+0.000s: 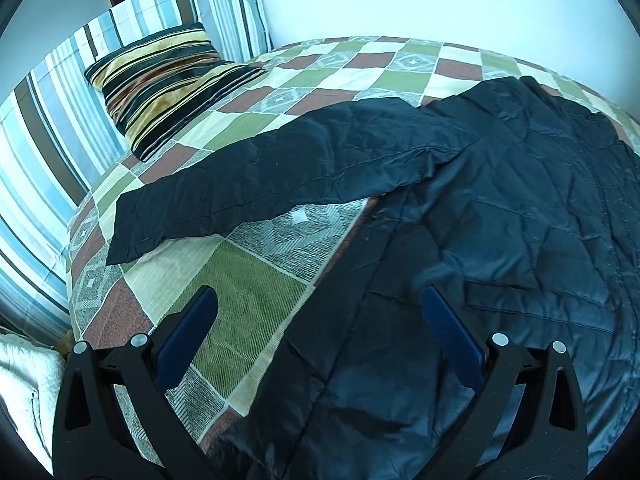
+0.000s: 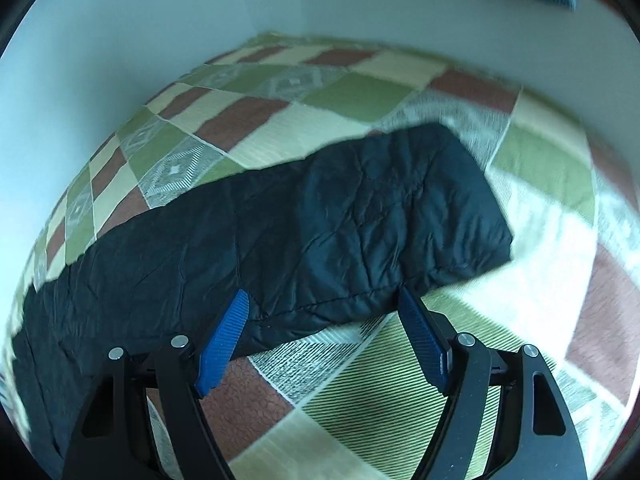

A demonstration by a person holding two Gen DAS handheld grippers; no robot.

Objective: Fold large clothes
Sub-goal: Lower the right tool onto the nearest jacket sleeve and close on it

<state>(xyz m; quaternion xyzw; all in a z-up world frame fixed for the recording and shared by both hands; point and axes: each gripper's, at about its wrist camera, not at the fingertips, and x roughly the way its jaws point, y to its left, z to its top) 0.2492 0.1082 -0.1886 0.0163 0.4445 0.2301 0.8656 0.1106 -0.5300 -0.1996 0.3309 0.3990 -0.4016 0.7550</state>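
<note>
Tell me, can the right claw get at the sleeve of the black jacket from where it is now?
Probably yes. The right claw is open, the sleeve lies flat on the checkered bedspread just ahead of its fingers, and nothing lies between them.

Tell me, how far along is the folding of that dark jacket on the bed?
Barely begun. Done: the black quilted jacket lies spread on the checked bedspread, one sleeve stretched out sideways, no fold visible. In hand: nothing; the left gripper is open over the jacket's edge, the right gripper open at the other sleeve. Left: both sleeves, then the body.
</note>
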